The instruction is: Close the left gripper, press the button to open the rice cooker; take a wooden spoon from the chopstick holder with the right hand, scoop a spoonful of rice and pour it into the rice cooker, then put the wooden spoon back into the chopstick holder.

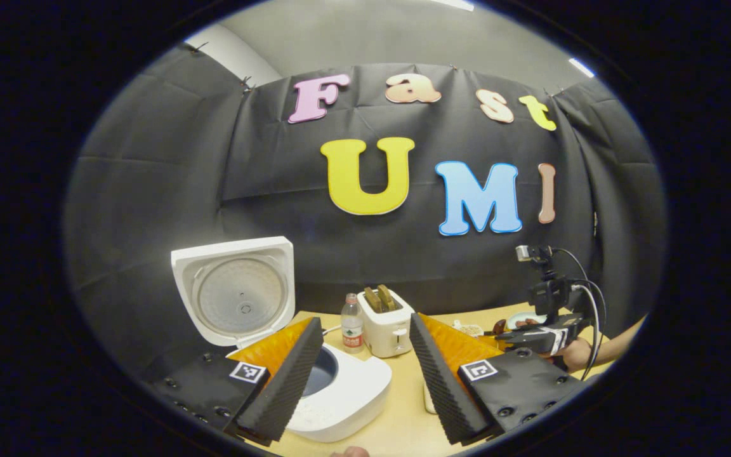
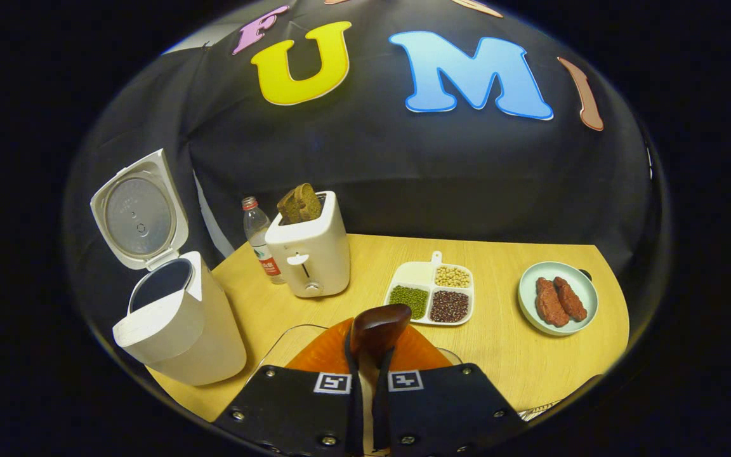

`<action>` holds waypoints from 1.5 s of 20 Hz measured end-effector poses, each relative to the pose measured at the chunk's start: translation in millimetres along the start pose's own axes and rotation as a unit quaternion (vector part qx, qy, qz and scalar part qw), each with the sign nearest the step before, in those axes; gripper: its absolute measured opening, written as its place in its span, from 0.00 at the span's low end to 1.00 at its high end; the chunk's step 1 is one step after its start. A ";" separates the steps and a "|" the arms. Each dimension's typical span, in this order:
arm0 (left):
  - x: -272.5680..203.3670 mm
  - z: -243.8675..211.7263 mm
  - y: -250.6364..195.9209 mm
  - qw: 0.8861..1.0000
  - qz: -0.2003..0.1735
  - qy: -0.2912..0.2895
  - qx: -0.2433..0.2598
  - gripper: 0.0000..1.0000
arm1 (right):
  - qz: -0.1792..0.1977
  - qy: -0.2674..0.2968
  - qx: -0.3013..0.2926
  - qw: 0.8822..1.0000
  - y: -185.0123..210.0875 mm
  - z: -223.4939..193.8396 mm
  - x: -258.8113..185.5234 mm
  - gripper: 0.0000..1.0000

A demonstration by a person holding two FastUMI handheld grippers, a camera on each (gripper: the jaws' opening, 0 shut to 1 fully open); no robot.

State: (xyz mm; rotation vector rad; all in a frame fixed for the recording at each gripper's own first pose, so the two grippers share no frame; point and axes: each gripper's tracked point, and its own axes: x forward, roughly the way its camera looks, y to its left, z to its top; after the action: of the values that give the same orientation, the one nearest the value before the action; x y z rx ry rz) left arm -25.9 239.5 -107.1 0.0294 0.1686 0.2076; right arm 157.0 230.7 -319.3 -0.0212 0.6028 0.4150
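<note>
Holding the wooden spoon [image 2: 378,327] in our right gripper [image 2: 370,374]: both fingers are pressed onto the handle, and the dark bowl of the spoon sticks up and forward past the fingertips. We can't tell whether there's rice in the bowl.

Left gripper [image 1: 365,374]: fingers spread wide, nothing between them, hanging above the near edge of the table [image 1: 403,425].

Rice cooker [image 1: 334,393] sits just beyond our left finger, lid [image 1: 238,292] swung up and standing near vertical, inner pot exposed. In the right gripper view the rice cooker [image 2: 175,324] is at the table's left end, lid [image 2: 140,216] tilted back, well left of the spoon.

Behind it along the wall: a water bottle [image 2: 259,238] just beside a white toaster [image 2: 311,254] with dark bread slices sticking out of the slot.

Mid-table there's a white three-compartment dish [image 2: 432,293]: green beans in the left cell, pale beans in the back one, dark red beans in the right one. To its right, apart, a pale green plate [image 2: 527,311] carries two reddish pieces.

From the left gripper view we see the right gripper [image 1: 540,339] off to the right above the table, a hand [image 1: 578,354] holding it, cables running off its back.
</note>
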 end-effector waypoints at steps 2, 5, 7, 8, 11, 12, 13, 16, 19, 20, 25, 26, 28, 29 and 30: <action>-3.9 -4.6 5.4 1.000 0.009 0.003 -0.004 0.99 | 0.020 0.006 0.019 1.000 13.2 -6.1 3.2 0.07; -10.1 -5.1 13.4 1.000 0.019 0.001 -0.007 0.99 | 0.039 0.014 0.048 0.998 26.4 -13.4 8.7 0.07; -13.4 -7.6 13.8 1.000 0.018 0.002 -0.012 0.95 | 0.046 0.012 0.083 0.995 23.5 -13.3 10.2 0.07; -14.4 -12.3 13.3 1.000 0.016 0.006 -0.014 0.98 | 0.050 0.011 0.116 0.992 20.0 -13.5 10.2 0.07; -18.7 -14.0 12.9 1.000 0.008 0.009 -0.018 0.98 | 0.064 0.009 0.234 0.970 2.4 -11.5 4.1 0.06; -21.0 -12.1 10.4 1.000 0.003 0.007 -0.017 0.96 | 0.070 0.003 0.259 0.963 -3.4 -8.7 0.0 0.07; -22.9 -9.9 7.3 1.000 -0.002 0.005 -0.013 0.99 | 0.076 -0.005 0.283 0.956 -10.4 -3.3 -4.8 0.07; -22.0 -11.2 4.0 1.000 -0.008 0.001 -0.005 0.93 | 0.090 -0.028 0.370 0.924 -29.3 11.1 -19.6 0.07; -24.5 -8.2 2.5 1.000 -0.018 -0.002 -0.006 0.98 | 0.107 -0.061 0.455 0.882 -50.4 32.7 -37.7 0.06; -26.1 -6.6 1.3 1.000 -0.024 -0.006 -0.004 0.95 | 0.117 -0.070 0.475 0.870 -51.8 41.4 -46.9 0.06; -35.7 -4.4 1.8 0.998 -0.053 -0.023 0.005 0.95 | 0.166 -0.104 0.502 0.842 -35.2 88.0 -82.8 0.06; -39.2 -5.3 5.0 0.998 -0.056 -0.025 0.005 0.95 | 0.176 -0.108 0.499 0.842 -26.7 98.8 -89.5 0.06; -43.0 -9.7 11.7 0.998 -0.061 -0.026 0.006 0.98 | 0.193 -0.112 0.485 0.845 -3.5 119.3 -100.0 0.06; -45.5 -12.9 15.2 0.998 -0.064 -0.026 0.006 0.98 | 0.204 -0.115 0.477 0.847 8.8 129.6 -102.1 0.06; -47.2 -17.6 19.1 0.997 -0.066 -0.025 0.007 0.95 | 0.213 -0.114 0.470 0.849 22.0 137.3 -103.0 0.06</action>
State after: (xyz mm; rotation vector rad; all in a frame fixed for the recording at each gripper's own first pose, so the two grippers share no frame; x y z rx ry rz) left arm -78.2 248.6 -115.8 0.0375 0.1223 0.0732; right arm 146.9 231.6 -146.5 1.1124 0.5205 0.5042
